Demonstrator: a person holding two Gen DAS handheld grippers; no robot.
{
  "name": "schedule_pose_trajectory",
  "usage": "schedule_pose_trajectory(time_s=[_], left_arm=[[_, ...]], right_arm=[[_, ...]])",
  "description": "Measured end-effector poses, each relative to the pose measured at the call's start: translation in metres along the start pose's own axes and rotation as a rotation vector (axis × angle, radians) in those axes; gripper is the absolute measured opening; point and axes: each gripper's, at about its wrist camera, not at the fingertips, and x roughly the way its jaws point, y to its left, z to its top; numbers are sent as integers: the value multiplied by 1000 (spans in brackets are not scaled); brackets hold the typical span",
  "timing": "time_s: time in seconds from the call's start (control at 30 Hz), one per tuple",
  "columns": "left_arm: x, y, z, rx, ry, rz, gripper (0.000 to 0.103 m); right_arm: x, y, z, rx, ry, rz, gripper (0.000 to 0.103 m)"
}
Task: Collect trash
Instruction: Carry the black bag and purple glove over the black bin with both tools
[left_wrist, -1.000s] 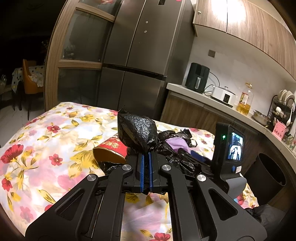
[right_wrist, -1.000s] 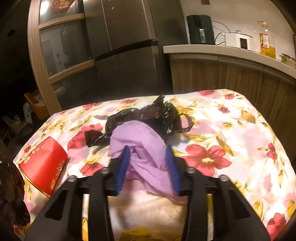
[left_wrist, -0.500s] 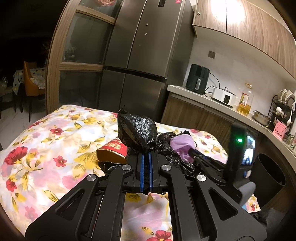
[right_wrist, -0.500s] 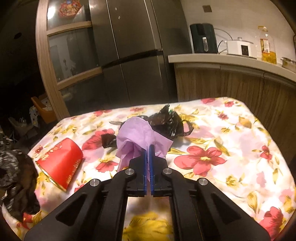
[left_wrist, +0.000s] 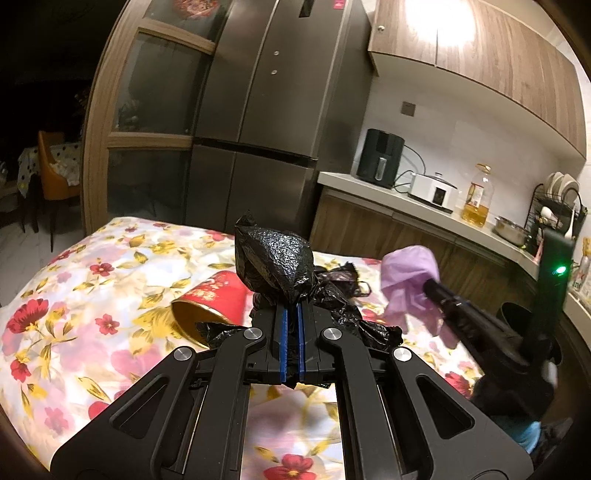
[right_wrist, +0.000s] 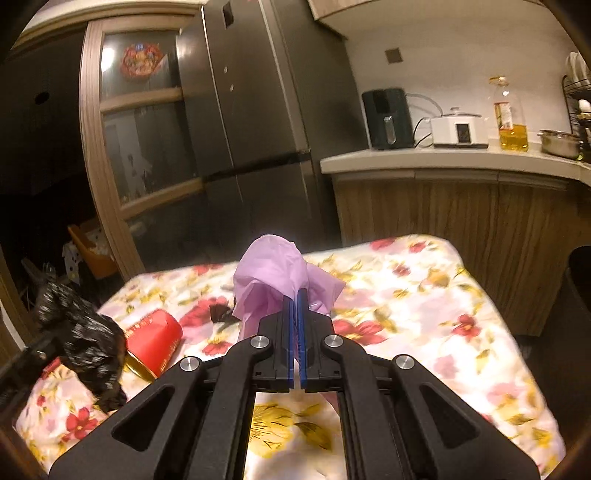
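My left gripper (left_wrist: 290, 314) is shut on a crumpled black plastic bag (left_wrist: 275, 267) and holds it above the floral tablecloth (left_wrist: 92, 295). My right gripper (right_wrist: 296, 299) is shut on a purple plastic bag (right_wrist: 275, 275) and holds it in the air over the table; this bag also shows in the left wrist view (left_wrist: 410, 284). A red paper cup (left_wrist: 210, 304) lies on its side on the cloth, also visible in the right wrist view (right_wrist: 153, 341). Another black bag (left_wrist: 340, 280) lies on the cloth behind my left gripper.
A dark round bin (right_wrist: 578, 291) stands on the floor right of the table, by the wooden counter (right_wrist: 443, 162). A steel fridge (left_wrist: 266, 122) stands behind the table. An air fryer (left_wrist: 380, 158), cooker and oil bottle (left_wrist: 476, 197) sit on the counter.
My right gripper closed on the purple bag and lifted it off the table, up and to the right. My left gripper kept holding the black bag, nearly still.
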Motion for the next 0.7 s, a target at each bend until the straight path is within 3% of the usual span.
schedule_pose_trajectory(time_s=[0.33, 0.7], left_arm=[[5, -53, 2, 61, -2, -98, 3], [15, -151, 2, 152, -5, -269, 3]], right_arm=[[-56, -45, 15, 35, -93, -83, 3], [-110, -116, 21, 82, -160, -249, 3]])
